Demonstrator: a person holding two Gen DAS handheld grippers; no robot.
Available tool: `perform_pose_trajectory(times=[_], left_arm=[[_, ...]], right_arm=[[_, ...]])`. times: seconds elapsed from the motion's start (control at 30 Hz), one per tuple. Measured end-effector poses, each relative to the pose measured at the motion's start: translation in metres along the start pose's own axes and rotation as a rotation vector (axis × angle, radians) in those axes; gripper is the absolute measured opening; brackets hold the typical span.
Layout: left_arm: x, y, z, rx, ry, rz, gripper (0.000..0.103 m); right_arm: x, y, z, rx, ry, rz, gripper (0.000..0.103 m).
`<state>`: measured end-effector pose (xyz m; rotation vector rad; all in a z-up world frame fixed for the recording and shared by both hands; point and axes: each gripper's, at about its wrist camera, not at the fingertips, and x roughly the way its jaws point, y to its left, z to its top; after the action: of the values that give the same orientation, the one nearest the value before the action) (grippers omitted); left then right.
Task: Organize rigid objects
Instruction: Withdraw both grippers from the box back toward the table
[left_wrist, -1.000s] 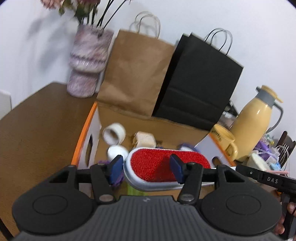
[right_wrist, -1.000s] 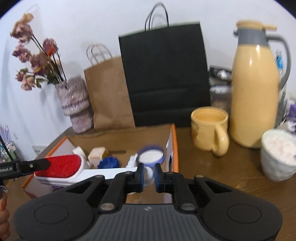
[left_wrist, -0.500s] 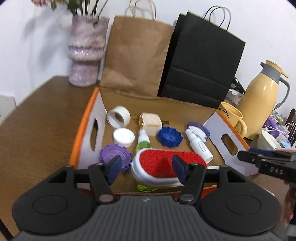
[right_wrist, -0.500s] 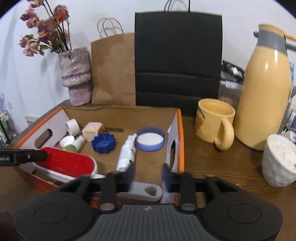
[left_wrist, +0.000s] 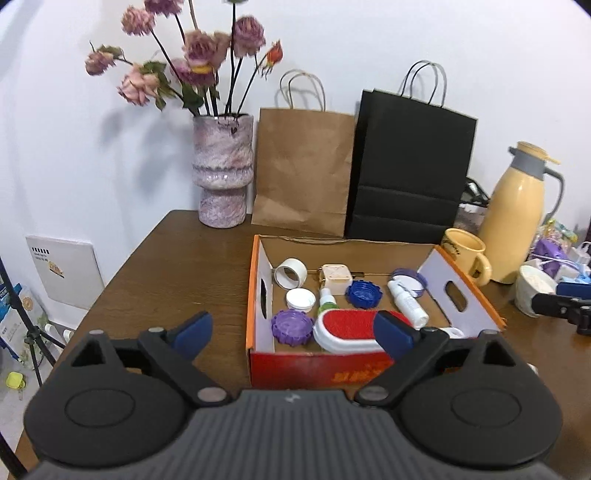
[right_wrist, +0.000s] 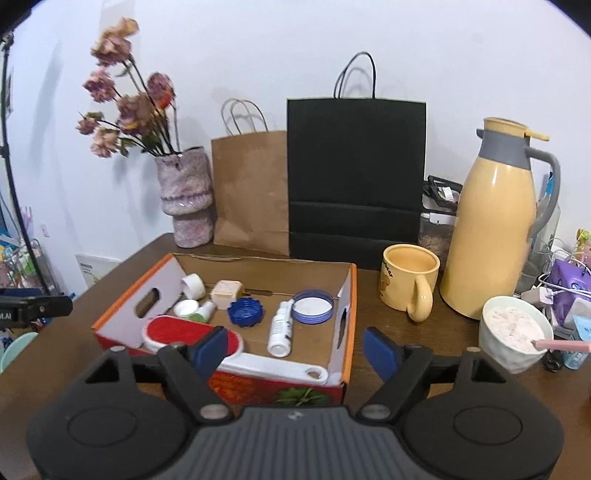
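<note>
- Evidently the lint brush (right_wrist: 192, 338) is lying inside the cardboard box (right_wrist: 349, 314), red pad up, white handle running along the near wall.
- Both tools are hanging short of the box: the left gripper (left_wrist: 293, 332) is spreading wide with nothing between its jaws, and so is the right gripper (right_wrist: 297, 349).
- Judging the step as a release, doing it well means pulling straight away, keeping the blue pads from catching the box rim or nudging the handle.
- Contents are looking hard and smooth: a ridged blue cap (right_wrist: 245, 312), a purple scalloped cap (left_wrist: 291, 326), a white spray bottle (right_wrist: 280, 328), a tape roll (left_wrist: 290, 272).
</note>
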<state>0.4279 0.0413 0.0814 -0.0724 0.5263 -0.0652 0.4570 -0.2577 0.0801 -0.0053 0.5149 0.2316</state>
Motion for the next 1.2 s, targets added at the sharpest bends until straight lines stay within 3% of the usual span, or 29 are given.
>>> perform_pose_trajectory(times=[0.2,0.5,0.83,1.03,1.2], left_arm=[[-0.052,-0.003,-0.029,0.007,-0.068,-0.012,0.099],[-0.136,-0.023,-0.1,0.038,-0.189,-0.028,0.099],[-0.197,-0.039,-0.169,-0.013,-0.222,-0.001,0.099],[-0.245,-0.059,-0.217,0.062,-0.289,0.01,0.101],[-0.275,-0.054,-0.244,-0.019,-0.289,0.037,0.103]], right_arm=[[-0.047,0.021,-0.025,0.002,-0.056,0.028,0.084],[-0.12,0.038,-0.093,0.031,-0.155,0.045,0.087],[-0.194,0.069,-0.168,0.005,-0.25,0.024,0.094],[-0.239,0.088,-0.218,0.036,-0.314,0.034,0.095],[-0.275,0.102,-0.253,0.042,-0.334,0.032,0.096]])
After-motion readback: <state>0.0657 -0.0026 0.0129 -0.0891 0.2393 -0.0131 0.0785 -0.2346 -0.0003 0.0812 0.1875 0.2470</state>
